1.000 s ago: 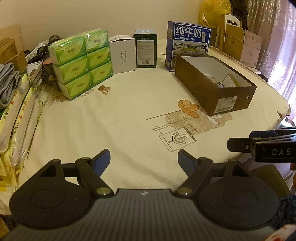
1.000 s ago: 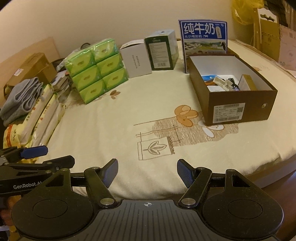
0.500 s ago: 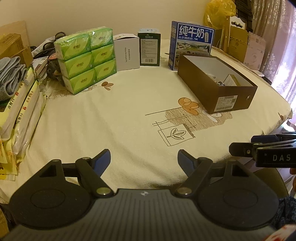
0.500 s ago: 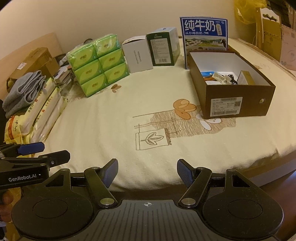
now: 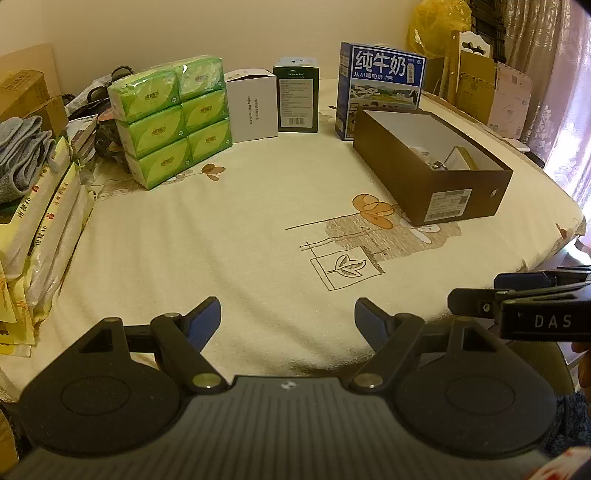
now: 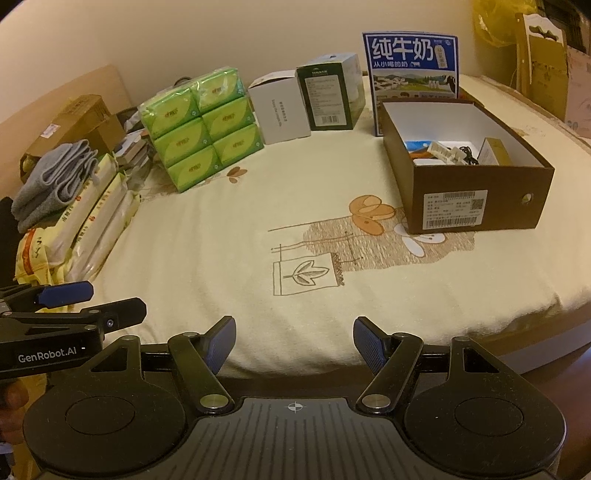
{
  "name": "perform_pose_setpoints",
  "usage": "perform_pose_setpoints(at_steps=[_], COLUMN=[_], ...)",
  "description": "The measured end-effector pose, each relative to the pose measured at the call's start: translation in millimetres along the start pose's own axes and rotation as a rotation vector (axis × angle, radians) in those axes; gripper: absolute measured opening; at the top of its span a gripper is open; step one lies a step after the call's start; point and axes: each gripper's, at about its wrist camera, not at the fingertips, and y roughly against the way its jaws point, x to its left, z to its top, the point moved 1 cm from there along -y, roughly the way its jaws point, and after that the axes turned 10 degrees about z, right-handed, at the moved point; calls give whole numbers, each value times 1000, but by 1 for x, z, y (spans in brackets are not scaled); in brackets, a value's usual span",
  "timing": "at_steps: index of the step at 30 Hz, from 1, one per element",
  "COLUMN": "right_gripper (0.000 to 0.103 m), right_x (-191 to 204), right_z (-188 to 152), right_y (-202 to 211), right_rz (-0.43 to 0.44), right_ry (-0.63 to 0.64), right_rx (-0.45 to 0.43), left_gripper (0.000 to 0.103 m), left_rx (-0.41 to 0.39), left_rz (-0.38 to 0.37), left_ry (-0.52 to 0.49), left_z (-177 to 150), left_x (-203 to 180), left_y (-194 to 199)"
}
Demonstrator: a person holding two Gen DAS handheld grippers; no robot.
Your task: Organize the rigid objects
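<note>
My left gripper point(image 5: 288, 317) is open and empty over the near edge of the cloth-covered table point(image 5: 229, 229). My right gripper point(image 6: 293, 338) is open and empty beside it, also at the near edge. An open brown shoebox point(image 5: 443, 184) at the right holds several small items point(image 6: 447, 151). At the back stand a green tissue pack point(image 5: 173, 118), a white box point(image 5: 255, 105), a dark green box point(image 5: 297, 99) and a blue milk carton box point(image 5: 380, 85). The same shoebox point(image 6: 476, 192) and tissue pack point(image 6: 203, 129) show in the right wrist view.
Yellow packets point(image 5: 44, 221) and grey folded cloth point(image 5: 22, 155) line the left edge of the table. Cardboard boxes point(image 5: 480, 88) and a yellow bag point(image 5: 436, 22) stand behind at the right. The right gripper shows in the left wrist view point(image 5: 476, 299), and the left gripper in the right wrist view point(image 6: 110, 301).
Both grippers have drawn back and risen a little, so the table objects look smaller and farther. Both stay open and empty.
</note>
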Motion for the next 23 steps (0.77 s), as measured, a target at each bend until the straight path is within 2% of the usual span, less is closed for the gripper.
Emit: perform_pose_setpoints(at_steps=[23], right_gripper=[67], right_x=[-1], right_z=[0], right_y=[-3], right_rz=[-2], right_ry=[-2], right_rx=[6], left_gripper=[77], left_rx=[7], left_rz=[0], left_ry=[-3], left_z=[0], left_x=[-4], left_y=[-4])
